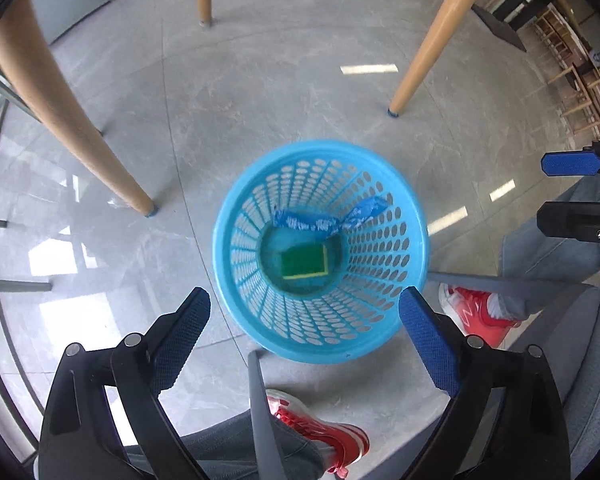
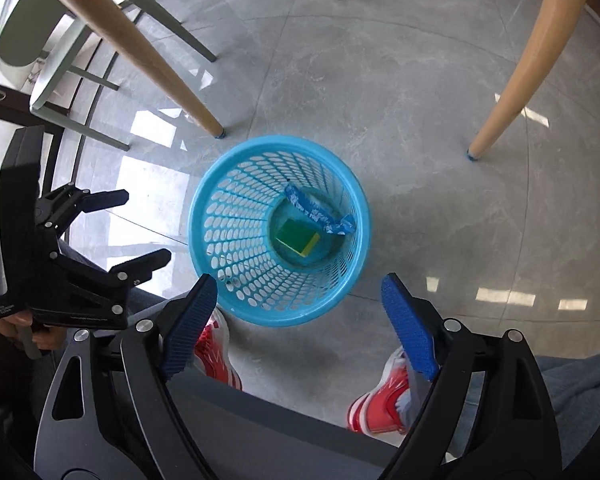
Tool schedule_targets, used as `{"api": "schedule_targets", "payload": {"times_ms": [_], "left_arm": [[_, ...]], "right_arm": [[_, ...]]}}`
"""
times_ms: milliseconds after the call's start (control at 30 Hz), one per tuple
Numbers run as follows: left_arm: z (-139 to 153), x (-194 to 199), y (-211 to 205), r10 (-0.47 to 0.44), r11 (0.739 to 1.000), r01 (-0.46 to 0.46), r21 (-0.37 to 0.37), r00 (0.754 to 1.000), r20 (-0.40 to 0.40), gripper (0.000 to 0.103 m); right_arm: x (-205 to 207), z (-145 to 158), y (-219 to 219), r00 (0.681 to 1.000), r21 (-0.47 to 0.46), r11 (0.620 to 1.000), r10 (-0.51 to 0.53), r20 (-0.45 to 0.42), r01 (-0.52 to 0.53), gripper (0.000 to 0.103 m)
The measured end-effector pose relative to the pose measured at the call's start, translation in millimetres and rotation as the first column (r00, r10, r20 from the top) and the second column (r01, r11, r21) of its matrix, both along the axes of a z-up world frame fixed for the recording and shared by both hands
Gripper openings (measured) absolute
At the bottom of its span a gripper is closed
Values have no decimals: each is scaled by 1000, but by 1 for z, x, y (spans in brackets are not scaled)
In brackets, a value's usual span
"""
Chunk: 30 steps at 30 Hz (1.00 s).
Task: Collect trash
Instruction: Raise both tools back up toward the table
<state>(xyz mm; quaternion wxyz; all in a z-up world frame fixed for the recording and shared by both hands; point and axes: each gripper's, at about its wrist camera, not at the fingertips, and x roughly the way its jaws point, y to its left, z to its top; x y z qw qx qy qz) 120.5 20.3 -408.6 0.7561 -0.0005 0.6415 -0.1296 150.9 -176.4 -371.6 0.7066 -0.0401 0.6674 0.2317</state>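
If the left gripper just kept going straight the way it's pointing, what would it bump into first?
Probably the blue basket: the open, empty left gripper points down into its mouth, toward the green sponge at the bottom. Depth is hard to judge, so it might clip the near rim first.

- Mouth of the blue basket (image 1: pixel 320 248) is wide open, straight drop from above; only a sponge (image 1: pixel 305 263) and a blue wrapper (image 1: pixel 328 220) sit at the bottom.
- Wooden table legs (image 1: pixel 424 48) stand around it, apart from the rim, with bare floor (image 1: pixel 260 92) between.
- Red shoes (image 2: pixel 380 404) crowd the near side, just beside the basket.
- A chair (image 2: pixel 56 64) blocks the far left.
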Motion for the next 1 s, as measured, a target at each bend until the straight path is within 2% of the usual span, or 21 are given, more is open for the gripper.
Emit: {"api": "schedule_targets", "payload": {"times_ms": [67,167,300,433,567,667,733,800,867,900,1000], "left_arm": [[34,-17,9,32,999,-30,-28,996,82,96],[80,-46,17,70,997,-62,-49,980,188,96],[136,-76,23,112,994,-102,-50,948,299,96],[193,-100,21,129,990,-95,-107,913,388,96],[254,-113,14,83,993,-30,-110,855,512,97],[288,-114,12,80,995,-22,-101,790,608,97],[302,-106,19,102,992,-28,-121,740,665,97],[312,-93,27,137,989,-58,-134,690,710,97],[321,-77,34,154,987,-74,-140,655,740,97],[327,-67,35,145,989,-64,-136,652,745,97],[334,-32,27,74,996,-6,-93,666,742,97]], "right_arm": [[-11,27,3,997,17,999,47,56,-48,82],[-32,69,6,986,89,991,92,137,-104,83],[-62,122,11,954,190,956,174,246,-223,86],[-91,175,12,893,234,900,273,357,-369,89],[-113,229,5,815,272,832,314,488,-484,93],[-113,263,-8,794,322,826,225,564,-463,94],[-105,277,-17,786,302,871,142,602,-388,94],[-96,289,-25,760,263,921,53,647,-288,94],[-84,297,-31,730,254,941,-12,683,-222,94],[-78,301,-34,720,265,942,-38,692,-205,94],[-56,307,-36,706,312,930,-87,702,-196,94]]}}
